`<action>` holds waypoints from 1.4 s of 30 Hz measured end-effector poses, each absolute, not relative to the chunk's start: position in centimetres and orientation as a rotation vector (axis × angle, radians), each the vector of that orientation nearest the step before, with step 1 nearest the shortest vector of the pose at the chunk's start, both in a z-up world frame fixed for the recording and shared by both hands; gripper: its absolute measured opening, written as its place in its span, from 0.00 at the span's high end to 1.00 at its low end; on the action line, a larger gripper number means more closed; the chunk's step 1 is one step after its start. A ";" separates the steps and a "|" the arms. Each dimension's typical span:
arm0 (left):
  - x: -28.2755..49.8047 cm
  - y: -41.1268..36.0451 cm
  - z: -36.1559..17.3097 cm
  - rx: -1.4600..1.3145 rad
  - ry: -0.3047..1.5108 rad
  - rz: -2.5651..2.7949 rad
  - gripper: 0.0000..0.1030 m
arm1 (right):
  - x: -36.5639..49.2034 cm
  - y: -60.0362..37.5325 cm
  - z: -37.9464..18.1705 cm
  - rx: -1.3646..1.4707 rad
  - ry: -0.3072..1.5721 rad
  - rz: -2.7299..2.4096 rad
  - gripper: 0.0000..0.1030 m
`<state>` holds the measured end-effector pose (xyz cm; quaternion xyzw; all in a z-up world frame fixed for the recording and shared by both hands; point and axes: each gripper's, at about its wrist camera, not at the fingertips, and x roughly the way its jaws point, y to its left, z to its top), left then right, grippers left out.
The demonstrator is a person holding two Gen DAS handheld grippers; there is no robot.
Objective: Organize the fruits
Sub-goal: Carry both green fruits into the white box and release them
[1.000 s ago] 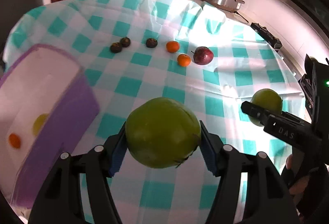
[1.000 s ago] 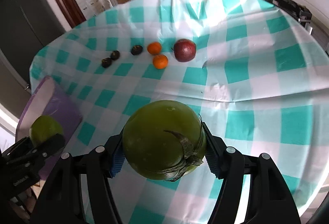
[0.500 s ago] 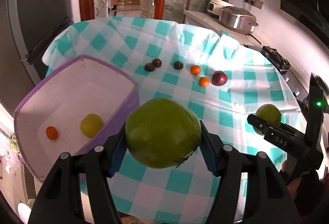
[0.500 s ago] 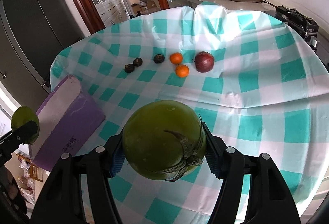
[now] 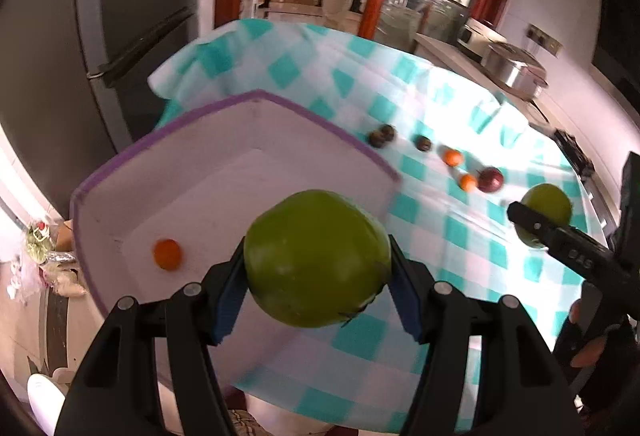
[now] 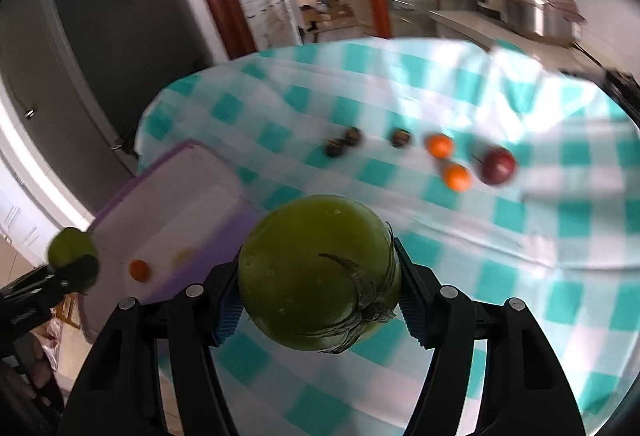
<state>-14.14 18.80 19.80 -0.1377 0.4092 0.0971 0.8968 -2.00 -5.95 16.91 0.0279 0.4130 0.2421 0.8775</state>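
Observation:
My left gripper [image 5: 316, 276] is shut on a green persimmon [image 5: 316, 256] and holds it above the near right corner of the purple-rimmed bin [image 5: 240, 100]. A small orange fruit [image 5: 167, 254] lies in the bin. My right gripper [image 6: 318, 276] is shut on a second green persimmon [image 6: 316, 268] and holds it above the checked tablecloth [image 6: 520, 236], right of the bin [image 6: 176, 192]. On the cloth lie two oranges [image 6: 439, 146] [image 6: 457, 176], a red apple [image 6: 498, 167] and three dark fruits [image 6: 400, 137].
A dark fridge [image 5: 100, 16] stands behind the bin. A counter with a metal cooker [image 5: 516, 70] runs along the far right. The table edge [image 5: 320, 408] lies just below my left gripper. A yellowish fruit [image 6: 184, 254] also lies in the bin.
Both grippers have risen and swung left with their persimmons. The left one now hangs over the bin's corner. The right one has come nearer the bin.

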 end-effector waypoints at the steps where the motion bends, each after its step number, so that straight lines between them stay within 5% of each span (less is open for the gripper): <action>1: -14.1 20.2 19.8 -0.292 0.848 0.204 0.38 | -2.0 -4.5 17.3 0.052 0.857 0.520 0.38; 15: -11.0 34.9 15.1 -0.157 1.057 0.150 0.38 | -2.8 16.1 15.7 -0.081 0.958 0.670 0.38; 26: -9.1 35.6 9.4 0.106 1.218 0.020 0.38 | -3.8 24.0 7.2 -0.378 1.215 0.569 0.38; 33: -8.4 35.3 10.2 0.182 1.117 -0.034 0.38 | -3.5 24.2 6.8 -0.407 1.233 0.510 0.38; 42: -7.5 34.8 7.8 0.187 1.210 -0.141 0.38 | -2.3 26.2 6.4 -0.482 1.244 0.453 0.38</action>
